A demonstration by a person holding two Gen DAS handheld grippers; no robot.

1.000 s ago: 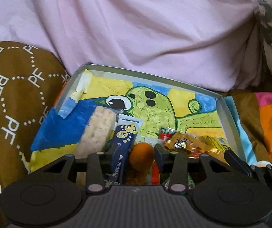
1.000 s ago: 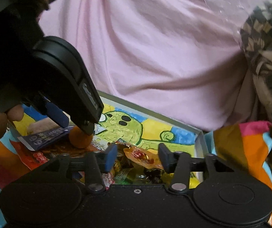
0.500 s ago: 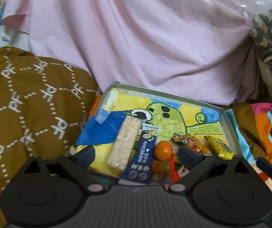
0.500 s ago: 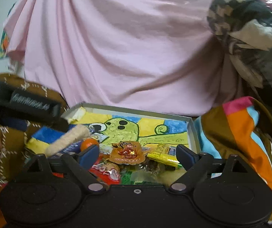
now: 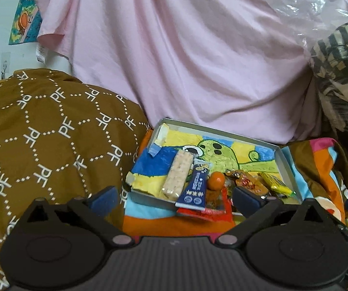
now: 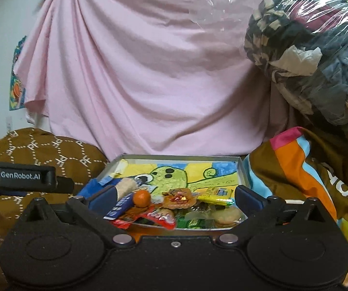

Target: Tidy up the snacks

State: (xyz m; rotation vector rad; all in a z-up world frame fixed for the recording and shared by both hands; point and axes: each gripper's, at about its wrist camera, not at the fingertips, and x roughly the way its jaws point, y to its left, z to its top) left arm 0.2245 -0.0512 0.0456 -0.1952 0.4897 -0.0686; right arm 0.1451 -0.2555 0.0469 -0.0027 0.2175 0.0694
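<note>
A shallow tray (image 5: 282, 160) with a green cartoon drawing on its floor rests on a striped cloth (image 5: 174, 225), and everything else is placed from that tray. Both tongs are released and hold nothing: the left tongs (image 5: 174, 197) hang spread wide in front of the tray's near edge, and the right tongs (image 6: 175, 195) are spread likewise before its near edge in the right wrist view. Inside the tray, toward its left, a pale rice bar (image 5: 178, 174) lies lengthwise, with a blue packet (image 5: 195, 186) just beside it on the right, its lower end jutting over the near rim. An orange (image 5: 216, 181) sits against the packet's right side. A red wrapper (image 5: 212, 209) pokes out over the near rim below the orange. To the right of the orange lie an amber candy (image 5: 246, 181) and a yellow packet (image 5: 274, 185) near the tray's right wall. The near right corner holds round biscuits (image 6: 224, 215) in clear wrap. A brown patterned blanket (image 5: 40, 140) lies left of the tray, and a pink sheet (image 5: 186, 60) hangs behind it.
</note>
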